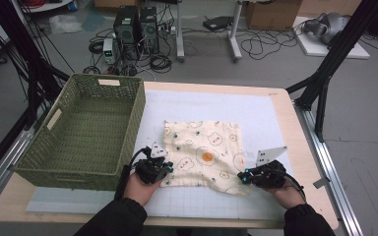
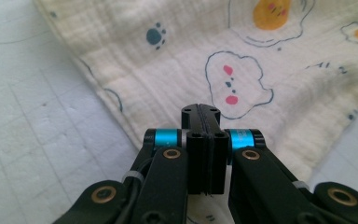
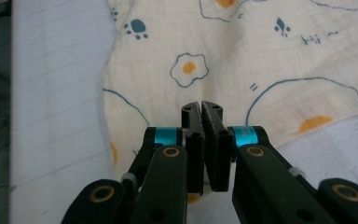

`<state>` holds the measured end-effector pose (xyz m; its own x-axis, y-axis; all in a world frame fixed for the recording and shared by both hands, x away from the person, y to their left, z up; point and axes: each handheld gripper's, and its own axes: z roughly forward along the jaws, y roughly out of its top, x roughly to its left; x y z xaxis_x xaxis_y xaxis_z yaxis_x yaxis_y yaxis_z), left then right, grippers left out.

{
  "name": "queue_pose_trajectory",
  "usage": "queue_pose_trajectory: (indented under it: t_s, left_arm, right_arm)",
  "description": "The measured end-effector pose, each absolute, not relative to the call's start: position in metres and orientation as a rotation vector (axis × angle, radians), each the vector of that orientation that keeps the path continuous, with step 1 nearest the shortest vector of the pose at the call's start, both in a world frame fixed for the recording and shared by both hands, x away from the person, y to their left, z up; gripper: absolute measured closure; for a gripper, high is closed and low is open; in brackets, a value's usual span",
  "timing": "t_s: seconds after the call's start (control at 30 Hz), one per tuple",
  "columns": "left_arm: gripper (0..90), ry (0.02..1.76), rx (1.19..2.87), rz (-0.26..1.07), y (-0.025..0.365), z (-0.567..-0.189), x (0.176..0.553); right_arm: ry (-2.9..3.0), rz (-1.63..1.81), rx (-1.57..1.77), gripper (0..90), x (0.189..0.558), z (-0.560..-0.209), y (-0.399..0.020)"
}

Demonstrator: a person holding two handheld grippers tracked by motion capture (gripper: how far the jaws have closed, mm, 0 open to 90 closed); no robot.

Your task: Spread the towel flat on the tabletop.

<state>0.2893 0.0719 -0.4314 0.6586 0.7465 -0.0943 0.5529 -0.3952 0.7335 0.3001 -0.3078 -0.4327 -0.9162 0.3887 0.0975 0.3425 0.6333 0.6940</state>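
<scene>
High view puts the cloth (image 1: pixel 203 153), cream with fried-egg and bear prints, spread almost flat on the white gridded mat (image 1: pixel 256 110) at the table's centre, with the green woven basket (image 1: pixel 86 129) just off its 9 o'clock side. The left gripper (image 1: pixel 163 168) sits at the cloth's 7 o'clock corner and the right gripper (image 1: pixel 245 177) at its 5 o'clock corner, each held by a hand entering from 6 o'clock.

In the left gripper view the jaws are pressed together over the near hem; whether fabric is caught between them I cannot tell, as the pinch itself is hidden. The right gripper view shows much the same: jaws nearly together at the tips above the cloth's edge, a hold not confirmed.

The work looks like a fold, near edge carried toward 12 o'clock. To do it well, I judge both corners need a firm pinch before any lift, then an even rise with both hands so the hem stays taut and straight, landing the near corners squarely on the far ones without dragging the cloth toward the basket.
</scene>
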Motion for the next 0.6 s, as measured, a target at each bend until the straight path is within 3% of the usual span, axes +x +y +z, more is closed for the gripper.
queue_pose_trajectory:
  t_s: [0.13,0.17,0.23,0.3,0.37,0.6]
  left_arm:
    - [88.5,0.97,2.096,0.302,0.072,-0.426,0.281]
    - [88.5,0.964,2.09,0.304,0.072,-0.425,0.279]
    - [78.6,0.956,2.076,0.322,0.071,-0.422,0.282]
    - [75.4,0.971,2.061,0.333,0.07,-0.422,0.289]
    - [71.3,0.984,2.046,0.339,0.07,-0.423,0.297]
    - [70.1,1.069,2.002,0.387,0.064,-0.434,0.324]
  right_arm:
    - [2.845,1.203,0.566,87.6,0.292,-0.429,-0.31]
    - [2.857,1.215,0.548,84.0,0.29,-0.428,-0.31]
    - [2.82,1.252,0.593,73.2,0.292,-0.424,-0.314]
    - [2.777,1.279,0.639,70.3,0.299,-0.42,-0.316]
    - [2.74,1.272,0.676,68.7,0.307,-0.418,-0.315]
    - [2.625,1.185,0.817,67.2,0.345,-0.418,-0.313]
